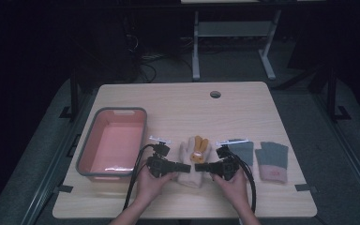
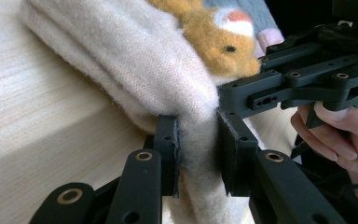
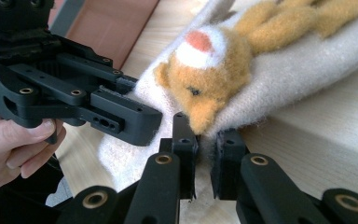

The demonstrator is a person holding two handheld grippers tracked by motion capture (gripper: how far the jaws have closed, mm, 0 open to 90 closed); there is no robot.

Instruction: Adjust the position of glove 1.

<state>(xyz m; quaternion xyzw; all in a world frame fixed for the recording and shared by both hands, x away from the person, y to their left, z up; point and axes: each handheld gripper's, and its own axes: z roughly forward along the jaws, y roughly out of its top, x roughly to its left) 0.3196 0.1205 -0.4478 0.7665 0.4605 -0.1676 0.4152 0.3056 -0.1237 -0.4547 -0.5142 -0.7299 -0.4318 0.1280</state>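
Table (image 1: 243,101) with pink bin (image 1: 90,140) at left, still without anything inside. Cream glove (image 1: 190,174) with orange toy animal (image 1: 198,149) on it, lying at the middle of the near edge, just right of the bin; not yet lifted, so probably only the grasp done and carrying left. Two grey gloves (image 1: 272,160) at right, untouched. Left gripper (image 2: 198,156) pinched tight on the cream cuff. Right gripper (image 3: 204,156) nearly closed on the glove edge just under the toy. No readable writing or brand anywhere.
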